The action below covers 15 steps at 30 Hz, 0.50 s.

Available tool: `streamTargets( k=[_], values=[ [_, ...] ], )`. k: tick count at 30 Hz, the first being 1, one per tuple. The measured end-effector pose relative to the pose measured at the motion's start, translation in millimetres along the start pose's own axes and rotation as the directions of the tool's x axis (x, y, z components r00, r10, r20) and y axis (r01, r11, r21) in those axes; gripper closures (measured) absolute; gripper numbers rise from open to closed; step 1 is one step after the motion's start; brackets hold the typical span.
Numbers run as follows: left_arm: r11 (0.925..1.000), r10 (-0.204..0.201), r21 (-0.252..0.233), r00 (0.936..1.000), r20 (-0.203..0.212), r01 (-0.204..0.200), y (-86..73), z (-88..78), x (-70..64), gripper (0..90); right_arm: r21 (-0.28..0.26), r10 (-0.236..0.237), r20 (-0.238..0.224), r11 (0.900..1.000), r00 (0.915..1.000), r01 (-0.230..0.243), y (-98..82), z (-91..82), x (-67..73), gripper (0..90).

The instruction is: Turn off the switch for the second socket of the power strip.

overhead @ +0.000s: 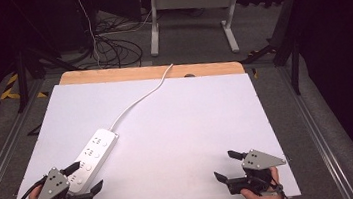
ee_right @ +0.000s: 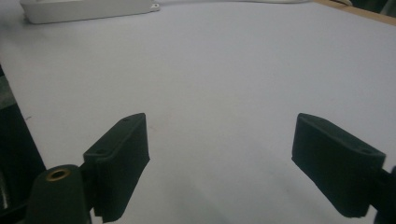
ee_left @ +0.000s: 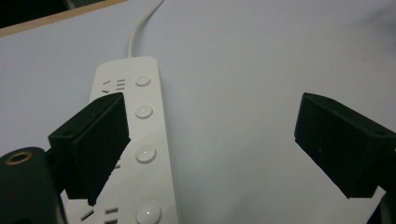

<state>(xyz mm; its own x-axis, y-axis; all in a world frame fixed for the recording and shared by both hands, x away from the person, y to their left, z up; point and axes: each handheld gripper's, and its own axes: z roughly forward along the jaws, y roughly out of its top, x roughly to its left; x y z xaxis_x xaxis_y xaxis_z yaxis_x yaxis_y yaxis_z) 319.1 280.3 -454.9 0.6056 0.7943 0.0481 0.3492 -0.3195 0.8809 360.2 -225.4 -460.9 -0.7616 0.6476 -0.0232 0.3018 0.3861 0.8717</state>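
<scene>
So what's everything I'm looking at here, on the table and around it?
White plastic power strip: one, white, near-left of the table, partly under the left gripper.
Power cord: one, white, runs from the strip to the far edge.
Flat white table sheet: one, white, covers the tabletop.
Wooden tabletop edge: one, tan, far side.
Tangled floor cables: several, dark and white, beyond the table.
Metal-legged table frame: one, pale grey, background.
Left gripper: one, black, open, near-left corner.
Right gripper: one, black, open, near-right.
</scene>
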Motion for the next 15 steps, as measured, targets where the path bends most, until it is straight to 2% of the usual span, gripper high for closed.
streamTargets(
  k=[2,11,13,14,15],
  values=[
    [1.0000,-0.002,-0.002,1.0000,0.002,0.002,0.0,-0.1,-0.4,10.9,0.005,-0.003,-0.020,1.000,0.9998,0.003,0.1,0.4,0.1,20.4],
    [1.0000,0.000,0.005,1.0000,-0.008,0.000,0.9,-1.6,-0.9,10.9,0.001,-0.009,-0.009,1.000,0.9999,0.009,0.1,0.0,-0.3,20.3],
    [0.9999,0.011,0.008,0.9999,-0.012,-0.010,1.3,-2.4,-1.3,11.0,0.002,-0.010,-0.010,1.000,0.9999,0.010,0.1,0.0,0.1,20.3],
    [0.9991,0.039,0.018,0.9989,-0.025,-0.039,2.1,-4.0,-2.9,11.1,0.001,-0.015,-0.011,1.000,0.9998,0.015,0.4,-0.5,1.4,20.3],
    [0.9985,0.049,0.023,0.9984,-0.027,-0.049,2.4,-4.6,-3.6,11.1,-0.001,-0.018,-0.010,1.000,0.9998,0.018,0.6,-0.7,2.1,20.3]
  ],
)
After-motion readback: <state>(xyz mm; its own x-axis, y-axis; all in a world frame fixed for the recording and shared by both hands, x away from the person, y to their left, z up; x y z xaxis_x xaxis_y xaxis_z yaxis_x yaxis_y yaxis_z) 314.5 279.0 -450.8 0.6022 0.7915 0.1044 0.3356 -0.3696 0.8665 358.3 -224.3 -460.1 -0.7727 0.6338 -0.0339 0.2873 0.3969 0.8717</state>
